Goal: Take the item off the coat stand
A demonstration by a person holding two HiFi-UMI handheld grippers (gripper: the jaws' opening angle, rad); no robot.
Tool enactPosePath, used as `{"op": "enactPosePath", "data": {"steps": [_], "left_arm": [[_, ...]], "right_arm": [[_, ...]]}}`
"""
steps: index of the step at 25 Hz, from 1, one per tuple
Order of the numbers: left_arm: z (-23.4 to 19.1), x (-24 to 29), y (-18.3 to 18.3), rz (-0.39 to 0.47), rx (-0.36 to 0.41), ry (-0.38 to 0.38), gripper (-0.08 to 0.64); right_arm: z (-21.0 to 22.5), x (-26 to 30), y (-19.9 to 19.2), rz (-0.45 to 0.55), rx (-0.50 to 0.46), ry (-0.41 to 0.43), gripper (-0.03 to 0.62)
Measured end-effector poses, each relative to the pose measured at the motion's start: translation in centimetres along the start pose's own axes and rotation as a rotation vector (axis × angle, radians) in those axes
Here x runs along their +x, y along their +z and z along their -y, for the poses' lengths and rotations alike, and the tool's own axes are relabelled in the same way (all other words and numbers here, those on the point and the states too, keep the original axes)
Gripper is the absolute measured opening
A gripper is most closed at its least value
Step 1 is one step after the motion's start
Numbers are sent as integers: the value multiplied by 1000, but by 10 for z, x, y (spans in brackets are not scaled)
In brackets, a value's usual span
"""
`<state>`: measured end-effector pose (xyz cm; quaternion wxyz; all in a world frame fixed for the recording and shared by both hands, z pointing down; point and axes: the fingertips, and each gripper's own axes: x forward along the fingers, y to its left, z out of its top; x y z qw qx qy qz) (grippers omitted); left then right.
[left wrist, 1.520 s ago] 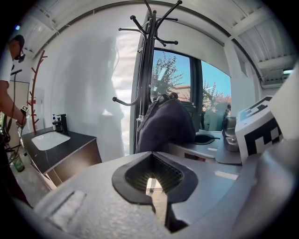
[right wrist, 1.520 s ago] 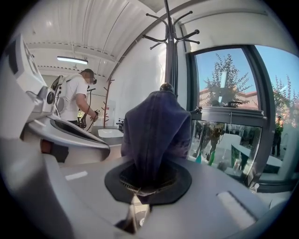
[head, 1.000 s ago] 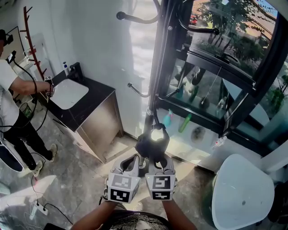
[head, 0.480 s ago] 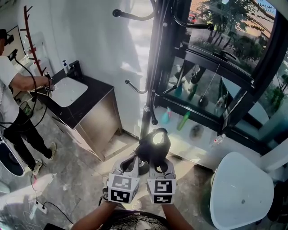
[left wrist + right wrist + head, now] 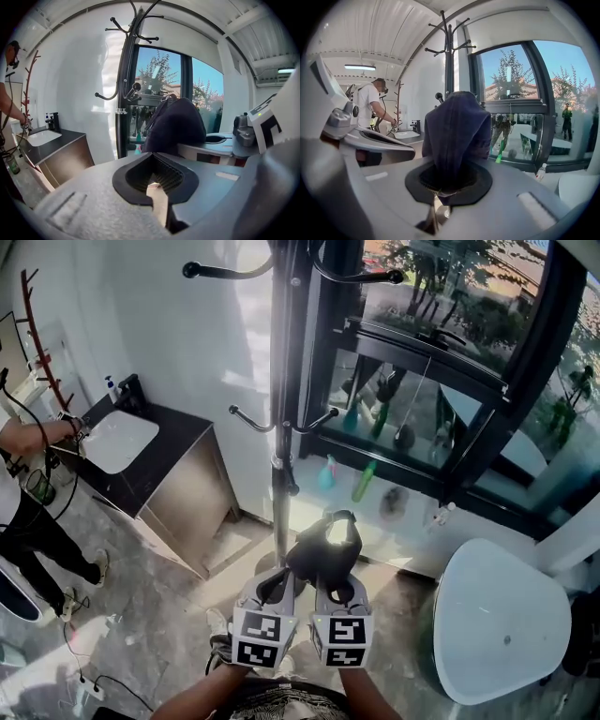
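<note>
The black coat stand [image 5: 281, 409] rises in the middle of the head view, its hooks bare; it also shows as the coat stand [image 5: 125, 93] and the coat stand [image 5: 450, 61]. A dark blue fabric item [image 5: 323, 549], like a cap, is off the stand, just right of the pole. My right gripper [image 5: 330, 579] is shut on its lower edge, and the fabric item [image 5: 454, 126] stands up from the right gripper [image 5: 440, 183]. My left gripper [image 5: 276, 579] sits close beside it, shut and empty. From the left gripper [image 5: 154, 180] the fabric item [image 5: 176, 124] shows to the right.
A dark cabinet [image 5: 173, 465] with a white sink stands at the left, where a person [image 5: 23, 512] works. A white round table [image 5: 502, 615] is at the right. A black-framed window [image 5: 441, 362] with bottles [image 5: 364, 481] below it lies behind the stand.
Both grippers and the dark item have drawn back from the pole, which now stands to their left. The head view has shifted, so the stand's upper hooks show more fully.
</note>
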<state>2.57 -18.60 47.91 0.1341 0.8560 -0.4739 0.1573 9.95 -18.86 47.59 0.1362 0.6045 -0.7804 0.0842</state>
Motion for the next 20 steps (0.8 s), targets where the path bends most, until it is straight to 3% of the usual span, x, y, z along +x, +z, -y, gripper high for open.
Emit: {"op": "enactPosePath", "data": {"steps": [20], "left_arm": [[5, 7, 2, -7, 12, -23, 5]], "right_arm": [[7, -5, 0, -1, 7, -15, 14]]}}
